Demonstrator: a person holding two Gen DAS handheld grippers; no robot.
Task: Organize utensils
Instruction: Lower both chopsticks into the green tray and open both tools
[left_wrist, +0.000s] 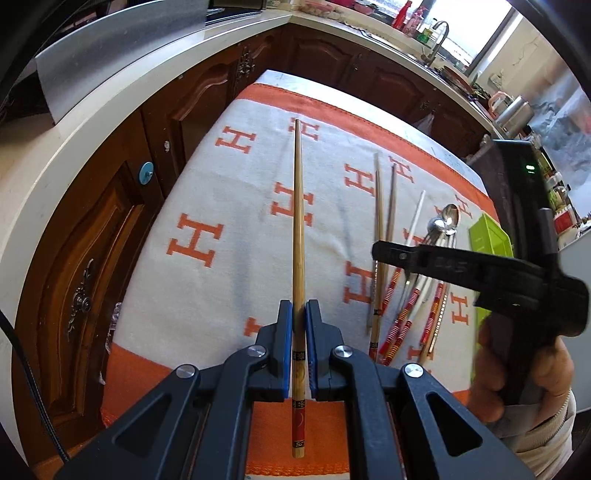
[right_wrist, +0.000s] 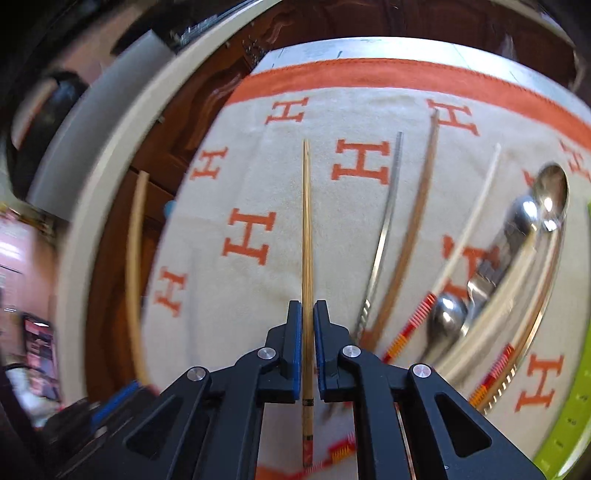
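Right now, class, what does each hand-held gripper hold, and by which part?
Left hand-held gripper: a chopstick, gripped near its decorated thick end. Right hand-held gripper: another chopstick, also near its thick end.

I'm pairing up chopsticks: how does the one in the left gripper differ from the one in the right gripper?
The left gripper holds a chopstick whose butt end carries a long red panel between black patterned bands; the chopstick in the right gripper shows only a thin dark band and a short red tip. The left one looks thicker and paler, the right one slimmer with fine lengthwise grain. Both are wooden, tapered, and clamped pointing forward above the blanket.
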